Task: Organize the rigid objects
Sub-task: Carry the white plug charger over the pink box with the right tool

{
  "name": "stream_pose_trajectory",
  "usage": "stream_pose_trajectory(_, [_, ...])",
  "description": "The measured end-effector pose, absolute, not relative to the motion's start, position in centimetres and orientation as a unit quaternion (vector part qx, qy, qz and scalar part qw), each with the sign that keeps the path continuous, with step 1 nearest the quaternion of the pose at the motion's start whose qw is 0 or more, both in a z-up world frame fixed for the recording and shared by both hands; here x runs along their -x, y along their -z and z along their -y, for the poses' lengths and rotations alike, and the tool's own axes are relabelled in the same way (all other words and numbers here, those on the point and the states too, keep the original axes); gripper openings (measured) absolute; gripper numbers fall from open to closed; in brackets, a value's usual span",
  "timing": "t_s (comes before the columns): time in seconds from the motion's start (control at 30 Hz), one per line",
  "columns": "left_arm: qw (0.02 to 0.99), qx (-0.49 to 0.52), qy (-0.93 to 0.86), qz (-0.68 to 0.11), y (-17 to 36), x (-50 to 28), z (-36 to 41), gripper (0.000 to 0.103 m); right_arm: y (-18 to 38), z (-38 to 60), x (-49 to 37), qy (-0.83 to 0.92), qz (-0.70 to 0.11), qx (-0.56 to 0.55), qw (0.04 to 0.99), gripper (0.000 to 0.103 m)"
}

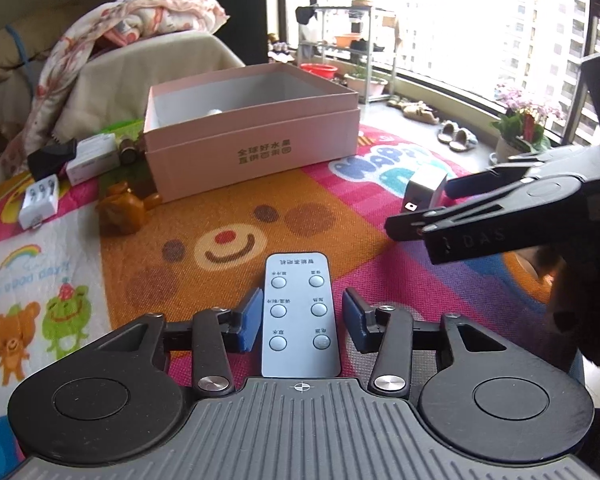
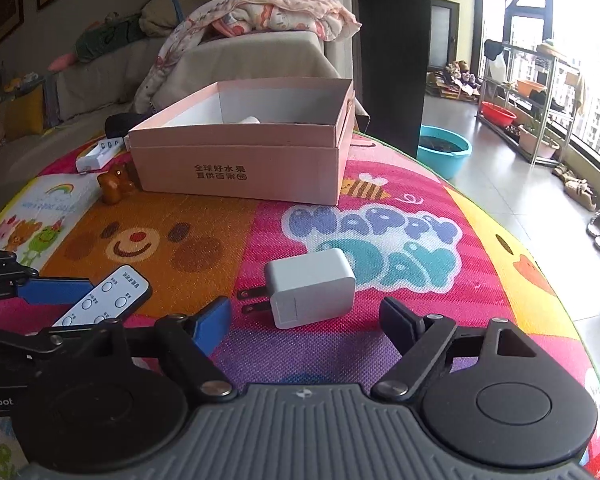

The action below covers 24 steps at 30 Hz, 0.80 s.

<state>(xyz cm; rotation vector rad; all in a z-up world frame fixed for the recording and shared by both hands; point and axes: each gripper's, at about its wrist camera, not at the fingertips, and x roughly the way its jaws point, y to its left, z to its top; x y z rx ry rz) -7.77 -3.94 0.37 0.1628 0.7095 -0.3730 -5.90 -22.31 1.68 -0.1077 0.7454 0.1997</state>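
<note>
Risk: the left gripper [image 1: 300, 320] sits w/ its 2 blue pads either side of the grey remote [image 1: 300, 316] on the play mat [image 1: 380, 240], gaps visible, no grip yet; a skewed squeeze could squirt it out. The right gripper [image 2: 306, 322] is wide open, empty, angled down near the white charger [image 2: 312, 286]. The pink box [image 2: 240, 160] waits behind.
</note>
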Motion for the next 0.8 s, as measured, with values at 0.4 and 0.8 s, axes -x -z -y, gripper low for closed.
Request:
stream_pose_trajectory(0.4, [0.920, -0.099, 0.243, -0.290, -5.3, 7.5, 3.0, 0.043, -5.1, 23.5, 6.5, -0.133, -0.339, 0.099, 0.926, 0.060])
stream_pose_trajectory(0.8, [0.938, 0.003, 0.236, -0.253, -11.6, -14.2, 0.7, 0.044, -11.8, 19.0, -6.0, -0.128, -0.240, 0.114, 0.956, 0.063])
